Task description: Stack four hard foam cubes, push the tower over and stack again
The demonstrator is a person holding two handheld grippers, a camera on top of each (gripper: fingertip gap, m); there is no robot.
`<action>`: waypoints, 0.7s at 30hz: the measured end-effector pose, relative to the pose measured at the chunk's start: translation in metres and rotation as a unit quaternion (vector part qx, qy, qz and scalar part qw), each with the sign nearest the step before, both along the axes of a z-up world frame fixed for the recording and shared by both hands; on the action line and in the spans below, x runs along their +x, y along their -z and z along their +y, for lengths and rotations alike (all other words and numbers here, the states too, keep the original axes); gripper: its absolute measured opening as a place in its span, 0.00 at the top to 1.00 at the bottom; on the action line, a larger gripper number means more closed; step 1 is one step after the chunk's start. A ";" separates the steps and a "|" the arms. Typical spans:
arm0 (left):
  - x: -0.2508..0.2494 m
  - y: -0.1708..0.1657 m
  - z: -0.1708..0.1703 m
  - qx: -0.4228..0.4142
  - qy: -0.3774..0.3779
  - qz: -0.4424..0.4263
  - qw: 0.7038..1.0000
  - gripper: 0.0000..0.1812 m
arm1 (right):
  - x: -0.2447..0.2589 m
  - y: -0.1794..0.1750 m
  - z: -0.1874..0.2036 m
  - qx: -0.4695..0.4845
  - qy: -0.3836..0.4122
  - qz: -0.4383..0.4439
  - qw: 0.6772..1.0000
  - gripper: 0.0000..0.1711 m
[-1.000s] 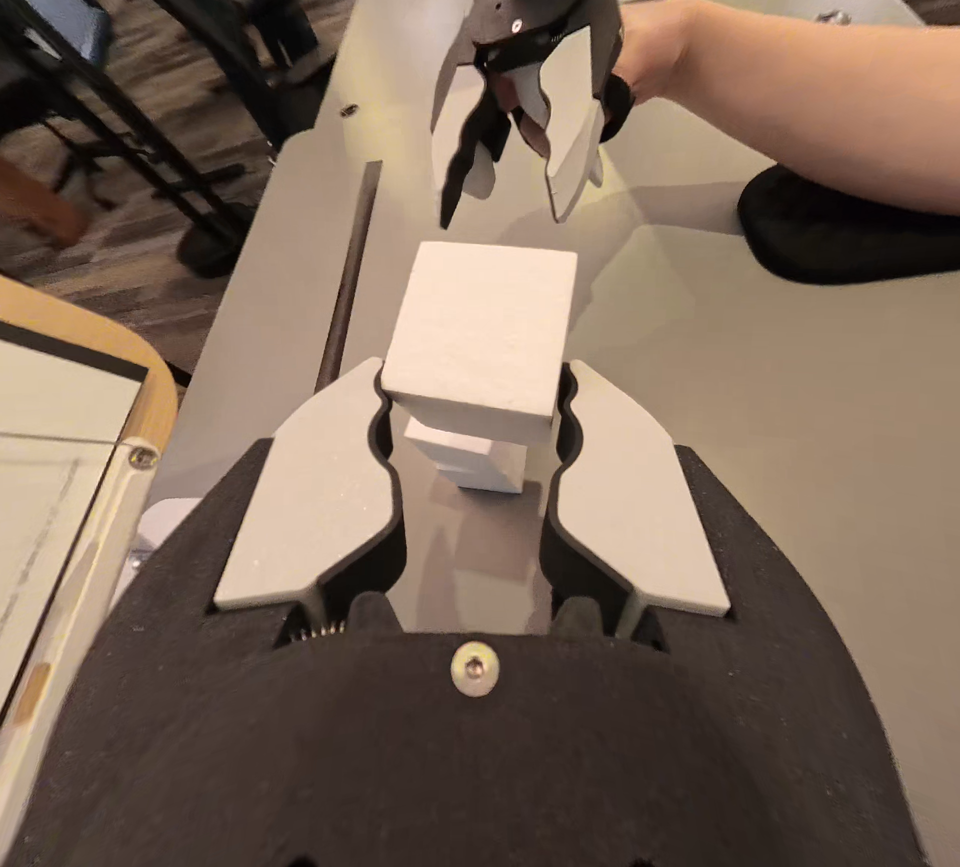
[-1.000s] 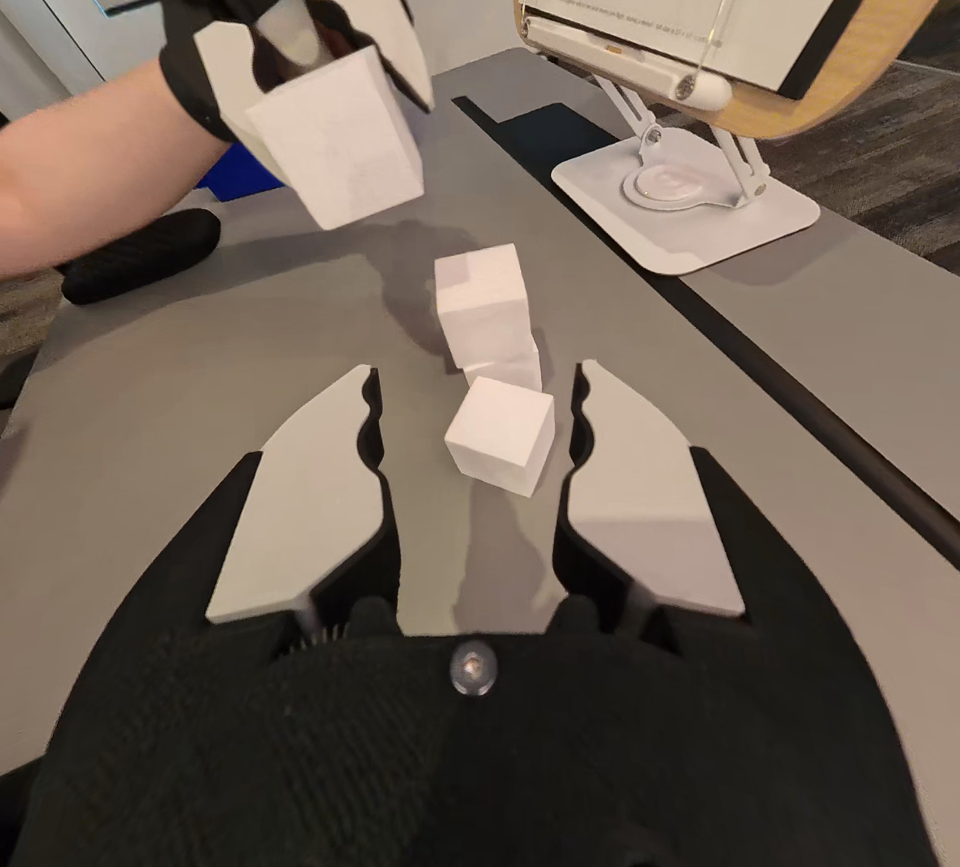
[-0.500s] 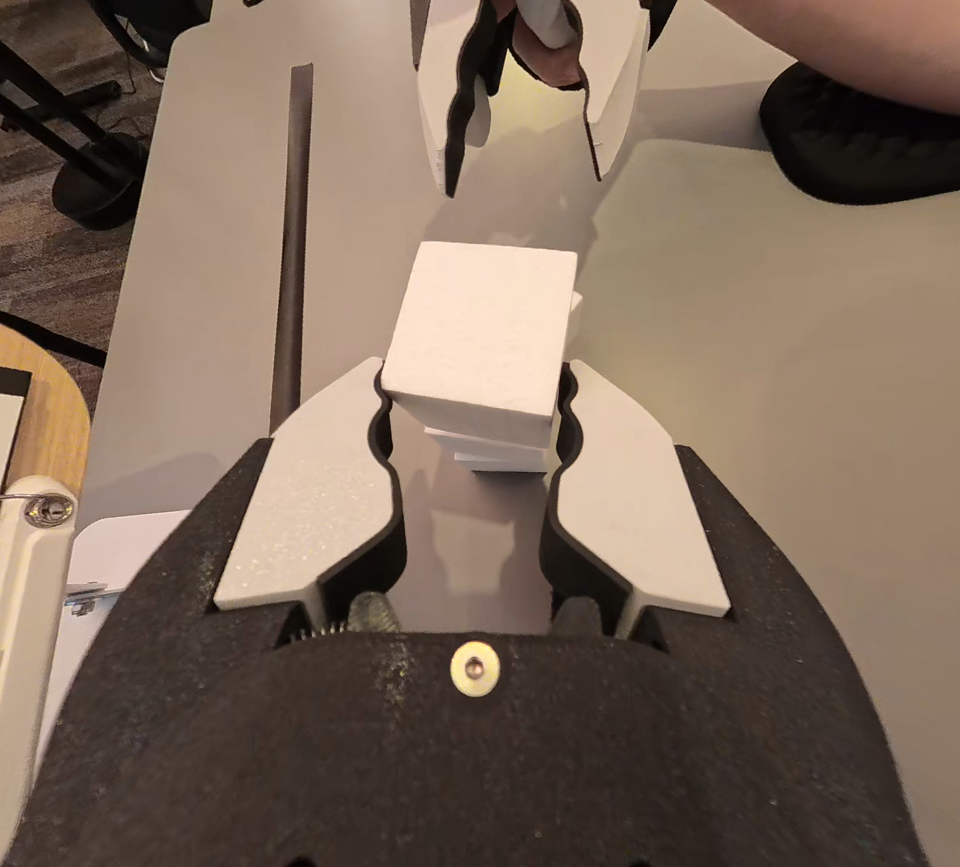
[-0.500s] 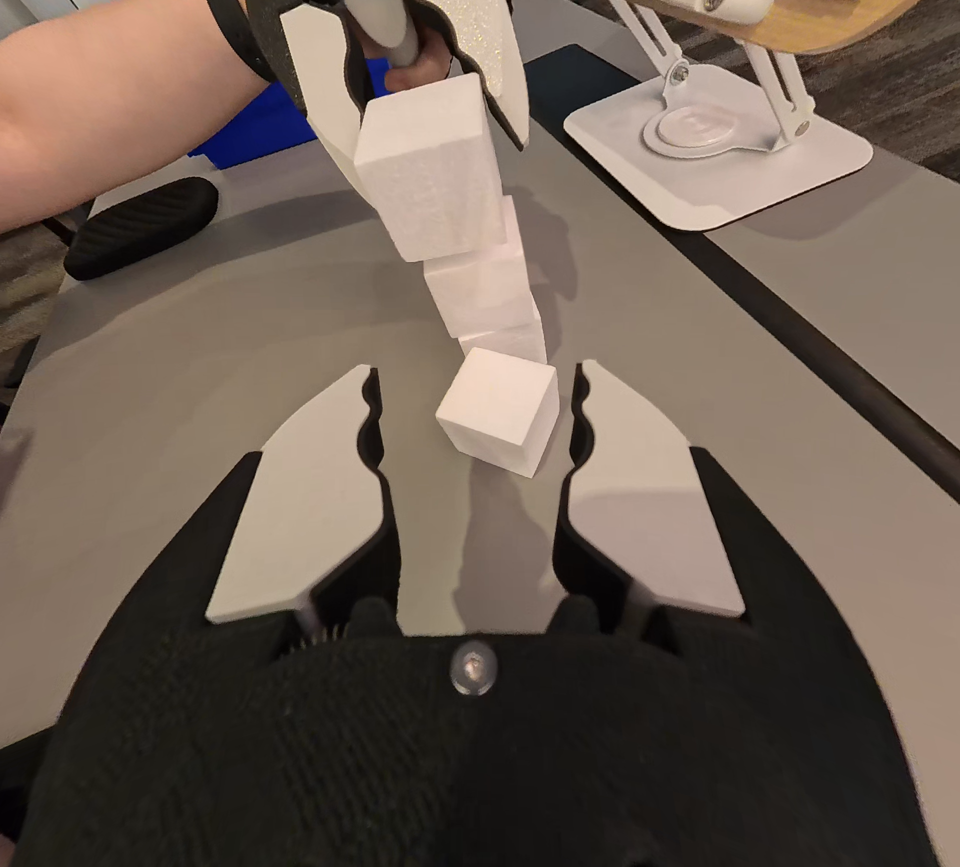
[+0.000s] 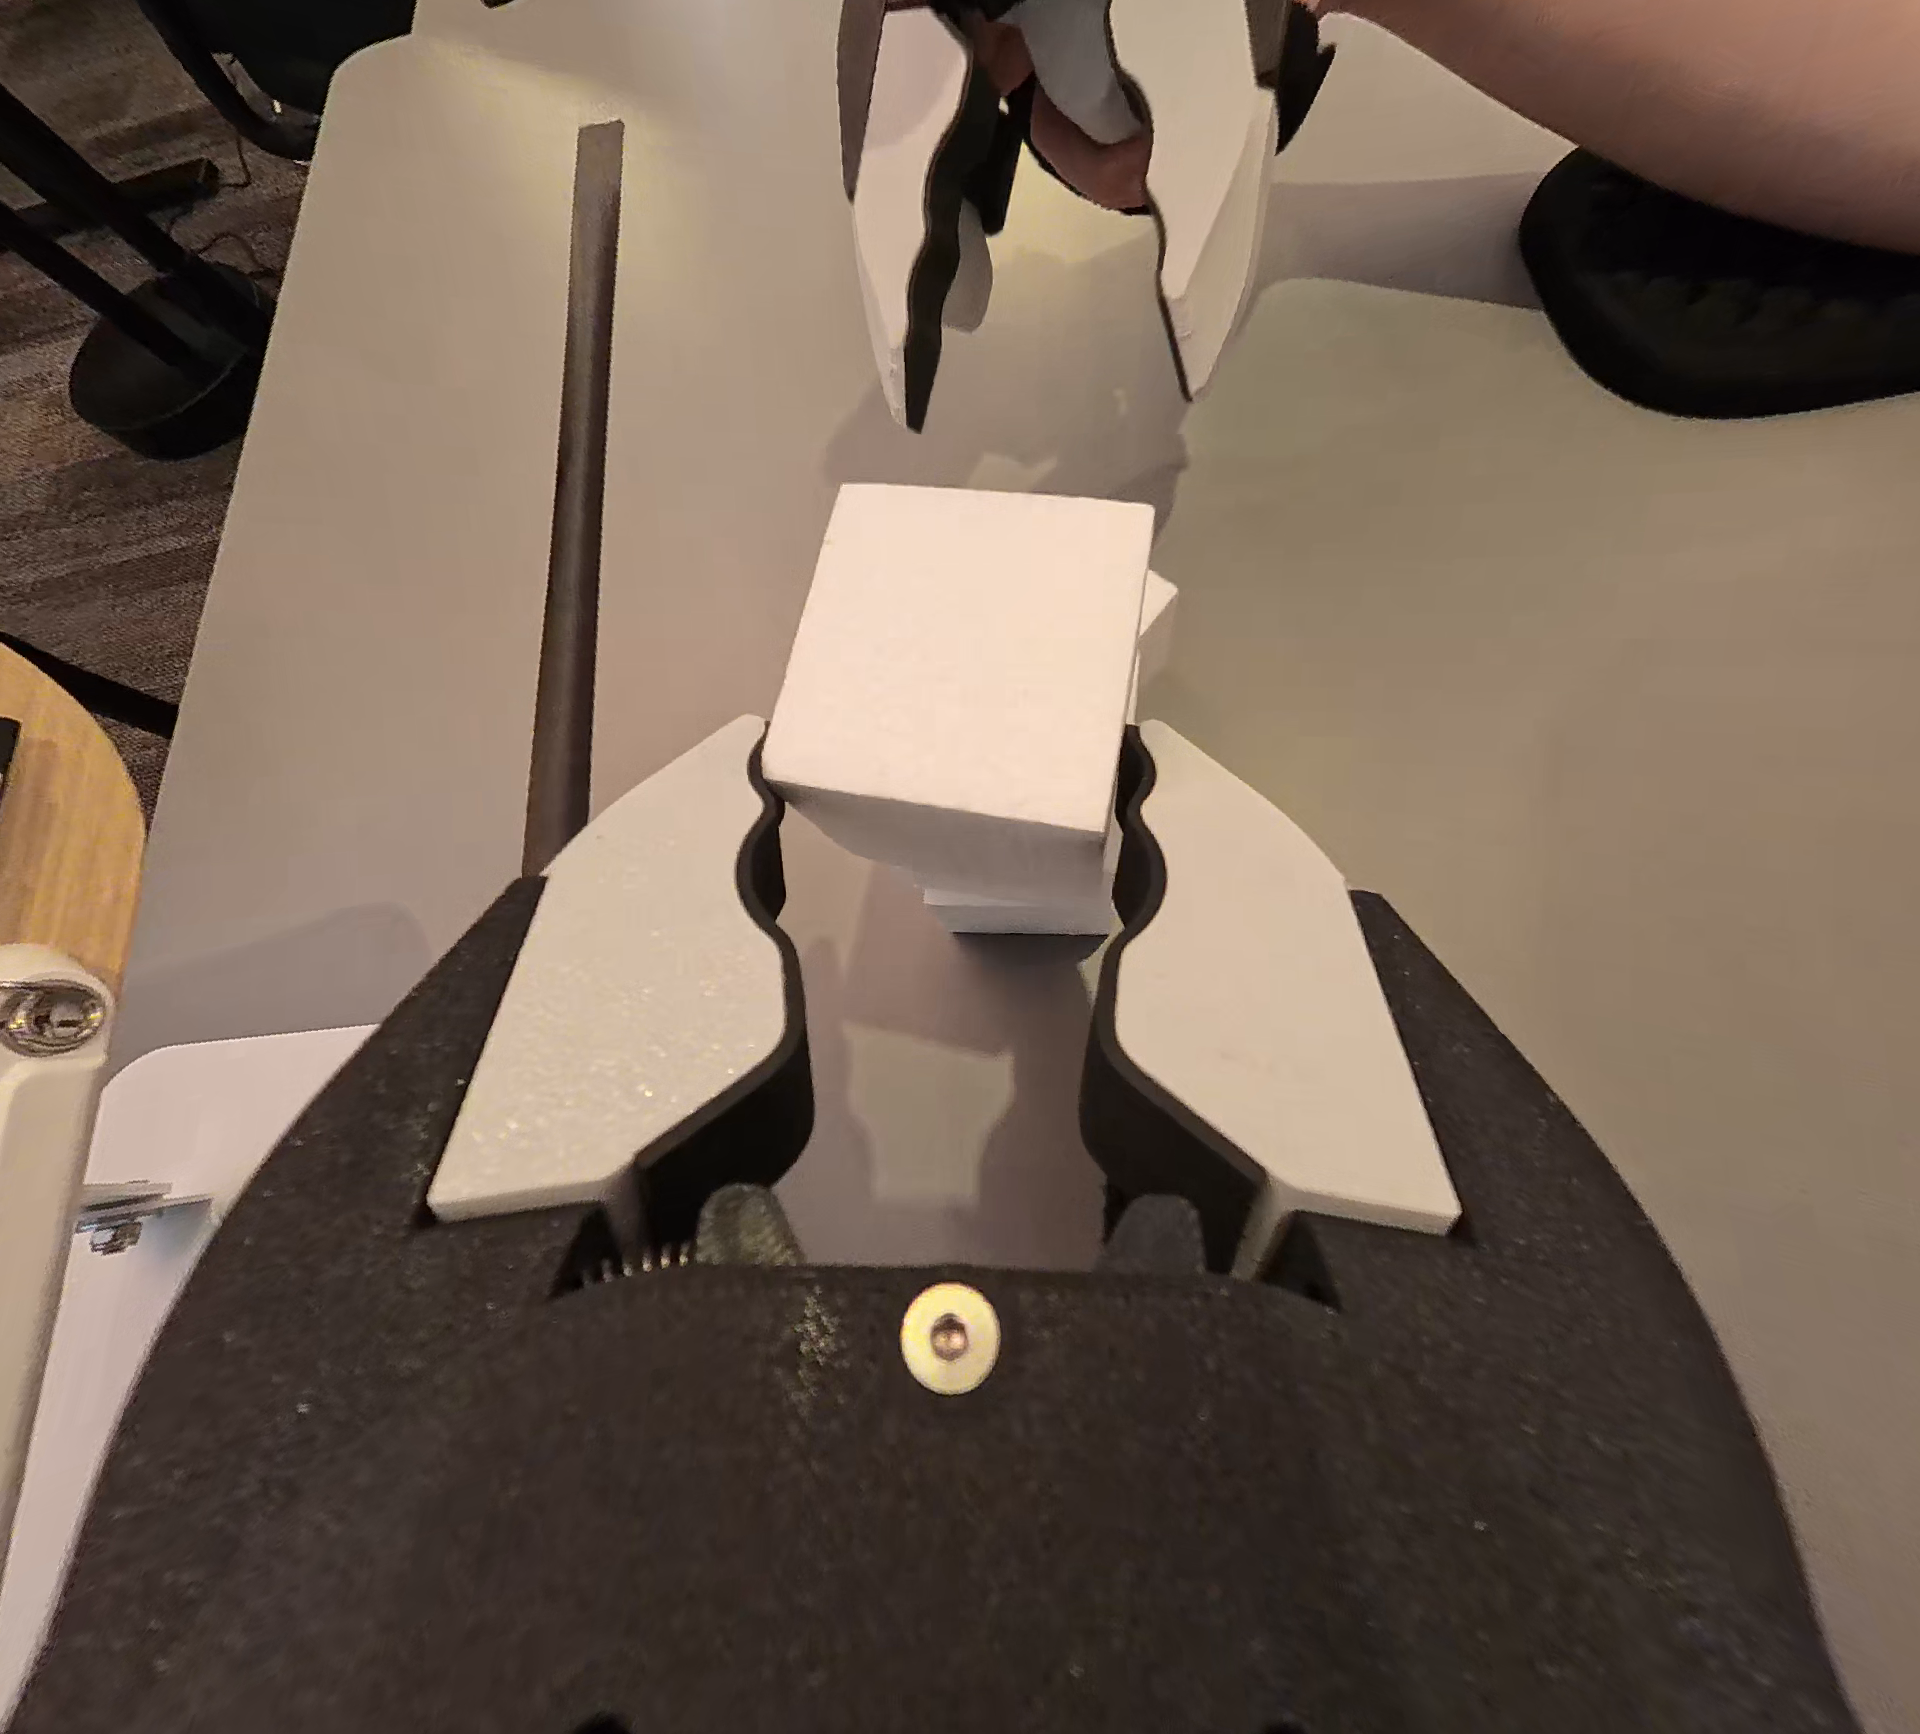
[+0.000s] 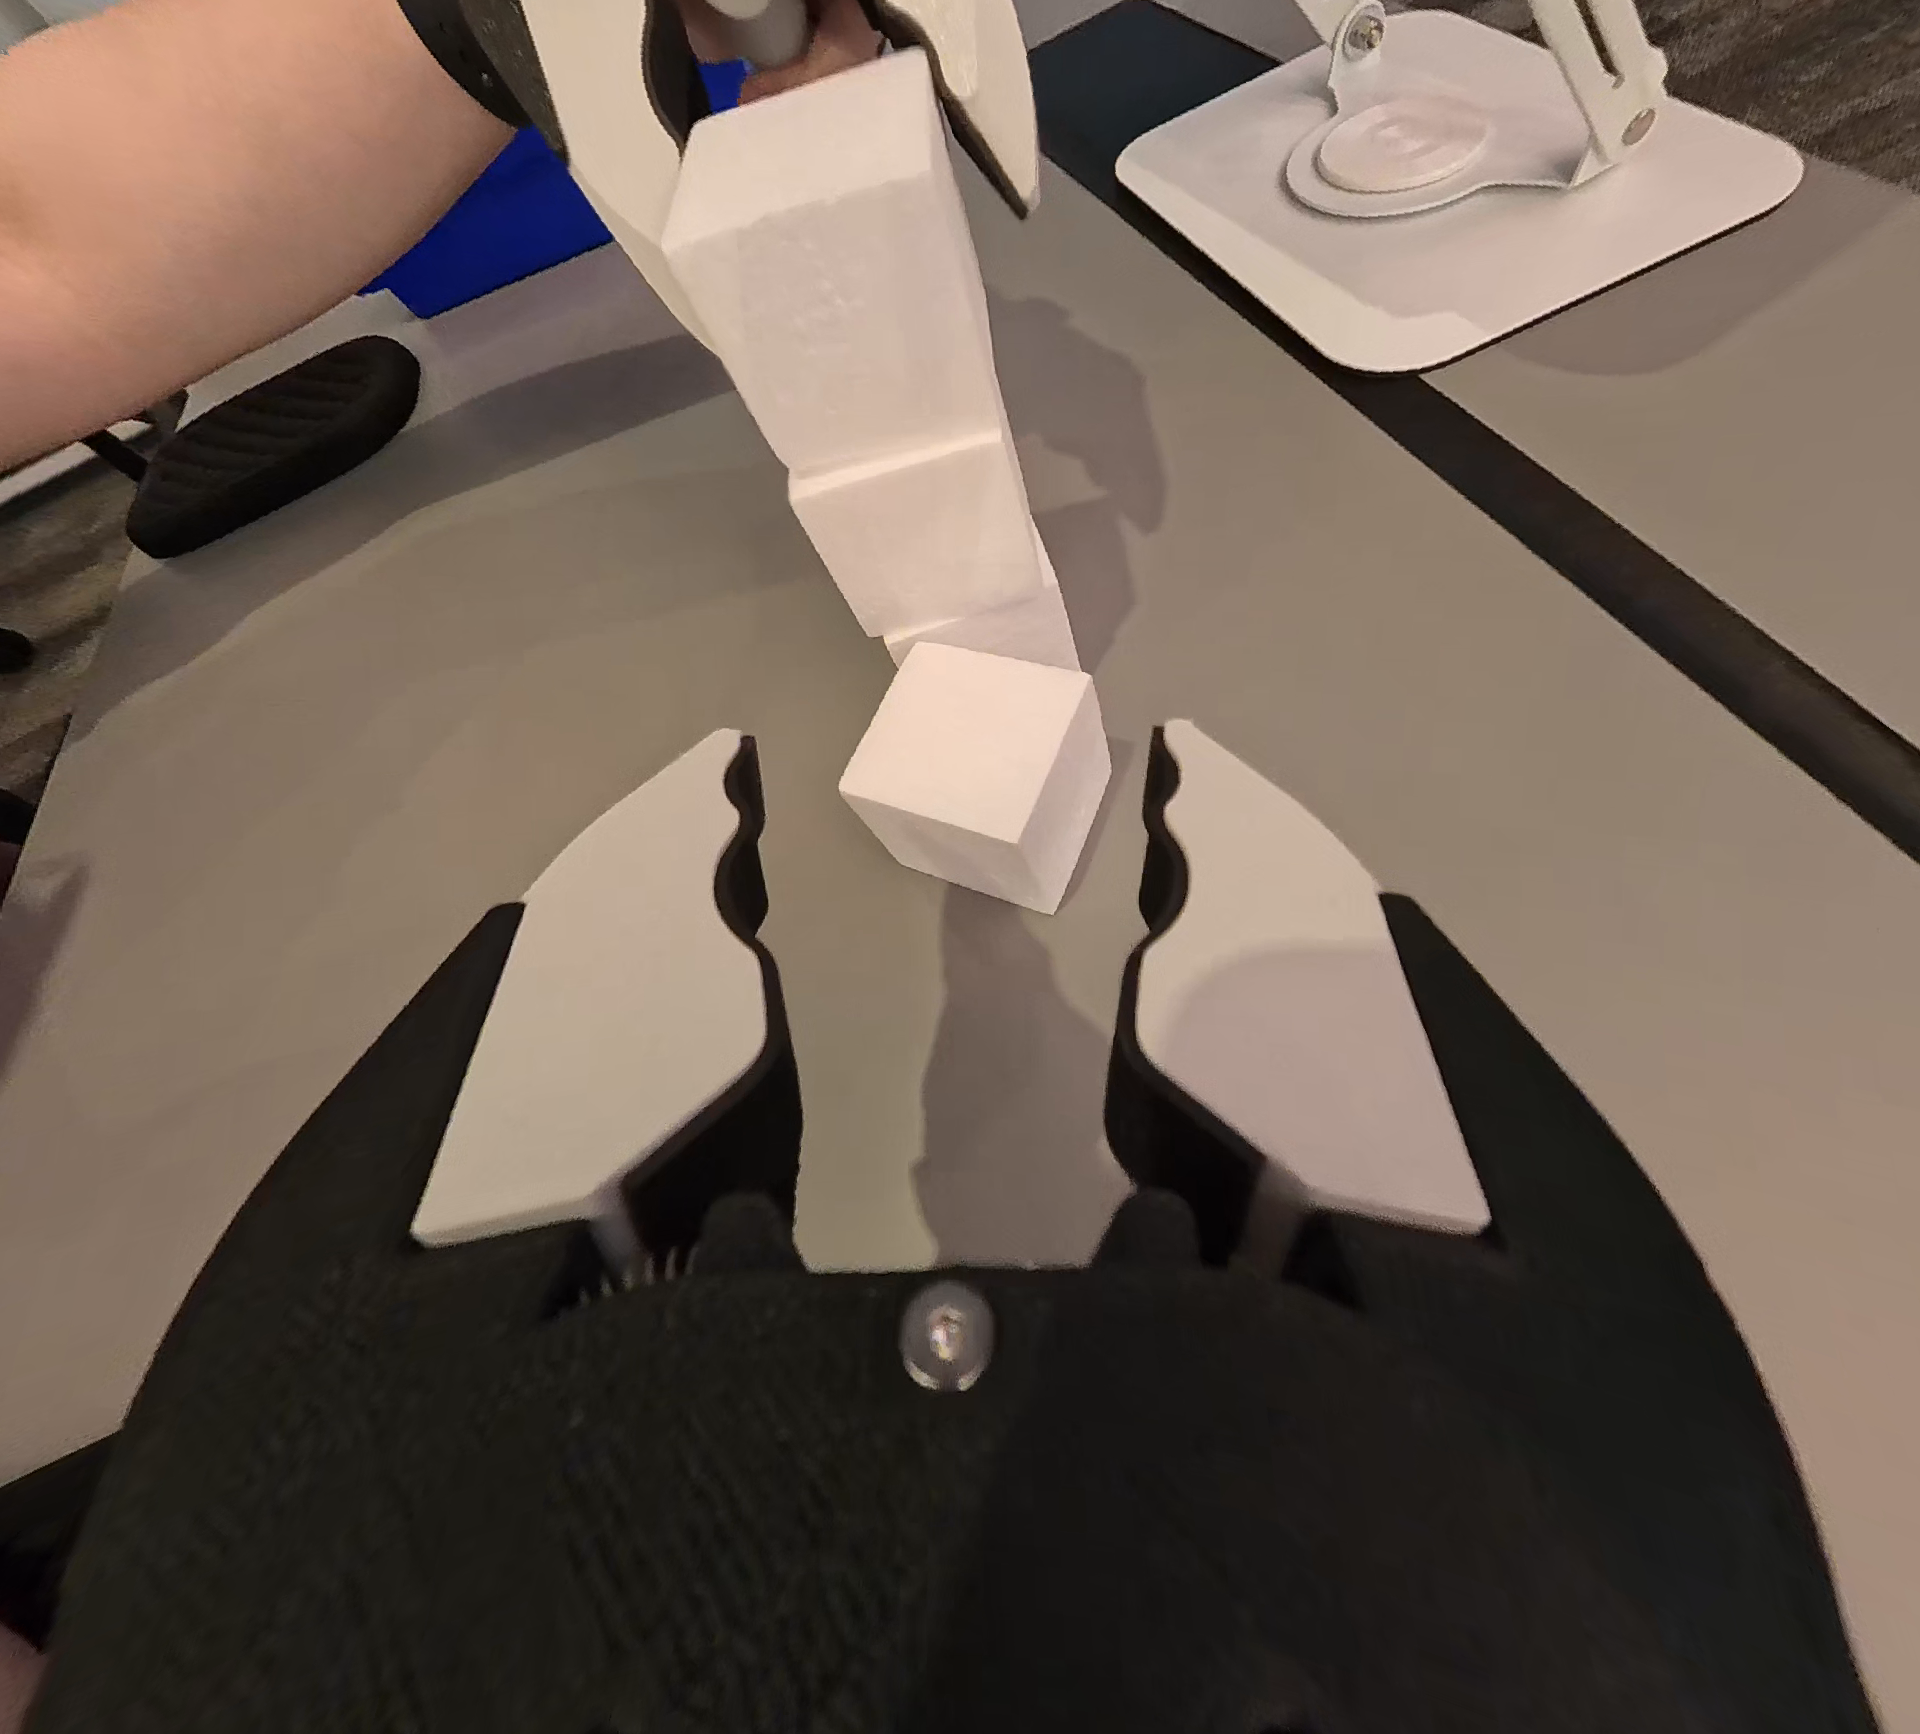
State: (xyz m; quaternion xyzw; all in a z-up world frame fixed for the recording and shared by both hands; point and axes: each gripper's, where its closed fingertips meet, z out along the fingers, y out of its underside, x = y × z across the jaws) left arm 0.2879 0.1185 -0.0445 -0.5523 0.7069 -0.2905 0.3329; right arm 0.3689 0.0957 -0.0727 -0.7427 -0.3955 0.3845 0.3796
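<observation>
left jaws: the left gripper is clamped on the top cube, 1 pad on each side face, cube at the very tips
top cube seat: in the right wrist view the held cube looks to rest on the stack; contact line visible, full seating cannot be confirmed
stack: 2 cubes below the held one, so 3 high; edges stepped, each layer twisted a little against the next
stack axis: vertical; reads as leaning in the wide-angle right view, true tilt cannot tell
right jaws: the right gripper is spread wide, holding nothing
loose cube: 4th cube sits on the table, near the right tips and roughly centred between them, rotated corner-on to the pads
key relation: loose cube lies straight ahead of the right jaws, between them and the stack base, just beside or touching the bottom cube; cannot tell which
nearer arm: right is nearer the loose cube; left is busy at the stack top
judgement: left release comes next, then right pickup; corner-on cube calls for wrist twist before closing
risk: closing beside the base could nudge the stack
background: tablet stand far right, black wrist rest, well apart from the cubes
</observation>
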 end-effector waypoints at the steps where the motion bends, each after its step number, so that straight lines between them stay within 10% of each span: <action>1: 0.000 0.000 -0.001 -0.001 0.002 0.000 1.000 0.66 | 0.000 0.002 0.000 -0.004 0.000 -0.003 1.000 0.58; 12: 0.003 -0.003 -0.003 0.005 -0.032 -0.019 0.999 0.53 | 0.000 0.016 0.002 -0.017 0.019 -0.021 0.999 0.53; 21: -0.065 -0.093 -0.005 0.021 -0.226 -0.229 0.947 0.51 | -0.009 0.041 0.000 0.022 0.149 -0.111 0.982 0.44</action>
